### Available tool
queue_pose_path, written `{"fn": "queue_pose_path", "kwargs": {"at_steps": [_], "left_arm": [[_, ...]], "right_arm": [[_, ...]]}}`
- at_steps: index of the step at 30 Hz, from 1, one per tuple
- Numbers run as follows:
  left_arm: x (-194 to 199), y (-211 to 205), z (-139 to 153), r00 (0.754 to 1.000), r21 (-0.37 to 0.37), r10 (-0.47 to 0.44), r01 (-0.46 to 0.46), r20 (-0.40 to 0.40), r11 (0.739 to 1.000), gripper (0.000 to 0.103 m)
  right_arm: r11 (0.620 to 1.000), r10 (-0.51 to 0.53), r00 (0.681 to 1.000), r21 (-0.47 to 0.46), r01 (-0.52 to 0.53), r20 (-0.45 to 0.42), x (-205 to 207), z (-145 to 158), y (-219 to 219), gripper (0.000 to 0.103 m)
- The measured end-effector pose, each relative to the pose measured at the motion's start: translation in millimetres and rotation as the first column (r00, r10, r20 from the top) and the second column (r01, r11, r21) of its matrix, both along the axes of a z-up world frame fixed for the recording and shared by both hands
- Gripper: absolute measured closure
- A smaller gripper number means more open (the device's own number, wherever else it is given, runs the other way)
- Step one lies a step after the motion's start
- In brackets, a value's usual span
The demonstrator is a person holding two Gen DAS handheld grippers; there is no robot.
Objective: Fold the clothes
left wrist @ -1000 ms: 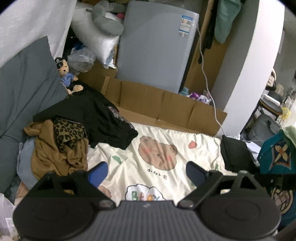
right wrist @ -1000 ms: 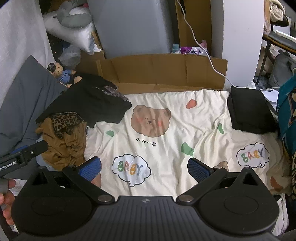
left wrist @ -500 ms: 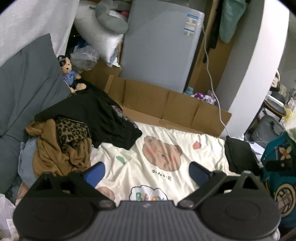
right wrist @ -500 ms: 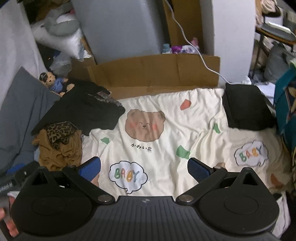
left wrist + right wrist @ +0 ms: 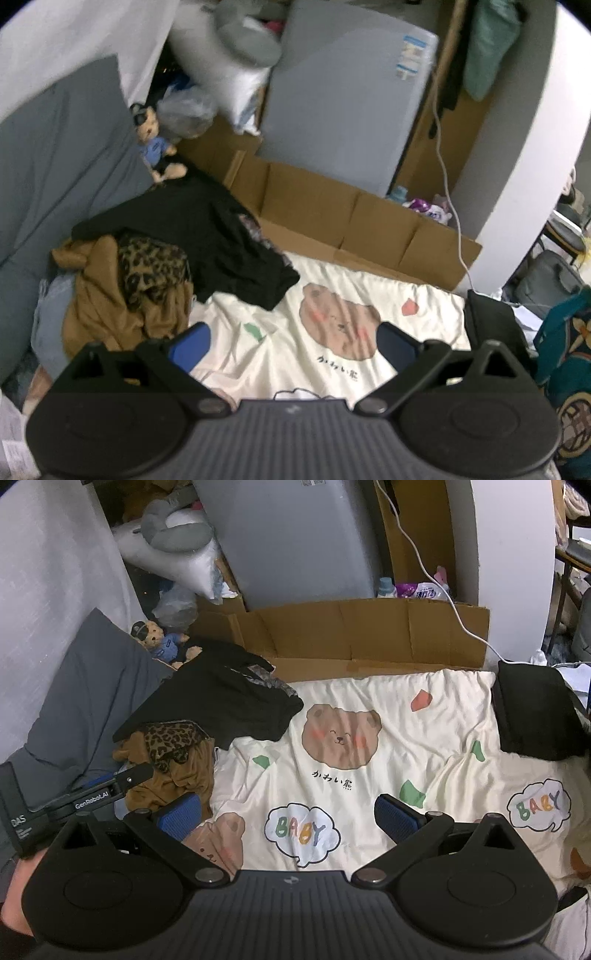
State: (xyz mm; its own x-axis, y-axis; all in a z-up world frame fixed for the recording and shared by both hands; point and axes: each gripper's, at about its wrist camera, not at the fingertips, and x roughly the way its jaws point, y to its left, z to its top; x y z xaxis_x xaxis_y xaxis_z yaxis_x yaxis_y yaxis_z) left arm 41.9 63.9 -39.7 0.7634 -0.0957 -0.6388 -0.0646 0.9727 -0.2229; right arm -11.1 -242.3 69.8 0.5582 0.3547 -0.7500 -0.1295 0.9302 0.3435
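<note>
Work surface: a cream blanket (image 5: 369, 775) printed with bears and "BABY" clouds, its middle bare of garments.
Unfolded heap: at the left edge, a black garment (image 5: 229, 709) sprawls over a tan garment (image 5: 181, 775) and a leopard-print piece (image 5: 170, 738); all lie crumpled and overlapping.
Folded item: at the far right, a black folded garment (image 5: 532, 716) lies as a flat, squared block, apart from the heap.
Left gripper (image 5: 291, 345): fingers spread wide, nothing between them; it hangs over the near left of the blanket, just beside the heap.
Right gripper (image 5: 288, 814): fingers likewise spread and empty, above the near middle of the blanket.
Progress: one piece lies in folded form on the right; at least three pieces on the left lie unfolded, so most of the folding appears to be left.
Surroundings: a teddy bear (image 5: 162, 642) and a cardboard sheet (image 5: 369, 635) border the far side.
</note>
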Motion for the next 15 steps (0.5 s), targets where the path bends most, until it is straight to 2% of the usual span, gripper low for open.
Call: {"fn": "queue_pose_path", "kwargs": {"at_steps": [1,3,7,9,11,15], "left_arm": [[0,5,-1,1.0,-0.022,0.011,-0.011,-0.005,1.0,0.006],[-1,12,0,1.0,-0.042,0.028,-0.028,-0.002,0.999,0.006],[-2,21,4,0.998,-0.008,0.066,-0.066,0.008,0.998,0.006],[-2,25,7,0.997,-0.028,0.08,-0.08,0.013,0.996,0.006],[-5,27,10,0.997,-0.052,0.068,-0.066,0.031,0.996,0.01],[-6,26,11,0.997,-0.07,0.055,-0.051,0.054,0.996,0.011]], "right_arm": [[1.0,-0.005,0.999,0.003,0.005,-0.041,8,5,-6,0.001],[1.0,-0.023,0.997,-0.002,0.023,-0.068,8,3,-8,0.001],[1.0,-0.007,0.998,-0.024,0.006,-0.064,4,2,-5,0.001],[1.0,0.005,0.998,-0.029,-0.007,-0.056,4,2,-4,0.001],[0.999,0.018,0.999,-0.035,-0.02,-0.048,3,3,-2,0.001],[0.999,0.027,0.996,-0.032,-0.03,-0.082,5,3,3,0.001]]}}
